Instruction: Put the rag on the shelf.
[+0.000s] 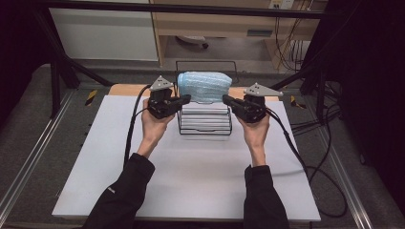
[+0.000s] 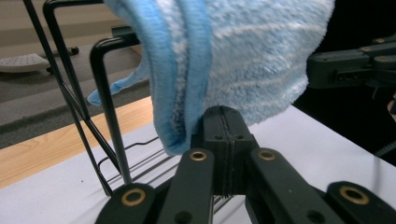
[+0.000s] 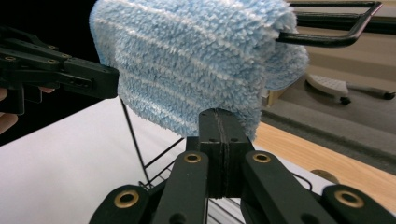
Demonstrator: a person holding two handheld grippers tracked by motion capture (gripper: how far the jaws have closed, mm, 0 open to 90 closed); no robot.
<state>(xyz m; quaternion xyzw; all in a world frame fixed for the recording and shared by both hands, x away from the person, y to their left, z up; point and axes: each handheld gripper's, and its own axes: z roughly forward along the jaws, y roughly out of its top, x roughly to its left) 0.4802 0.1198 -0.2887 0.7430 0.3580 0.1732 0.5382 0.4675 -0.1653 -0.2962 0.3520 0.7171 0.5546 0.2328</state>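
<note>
both the left gripper (image 1: 184,99) and right gripper (image 1: 227,100) have jaws pressed together, apparently pinching the soft, light blue towel (image 1: 204,86) draped over the wire rack (image 1: 205,123), best gripped at its hems.

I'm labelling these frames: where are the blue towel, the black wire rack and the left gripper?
blue towel (image 1: 204,86), high view, middle of its top face.
black wire rack (image 2: 106,95), left gripper view, thick upright bar.
left gripper (image 1: 186,98), high view, tip of its closed fingers.
</note>
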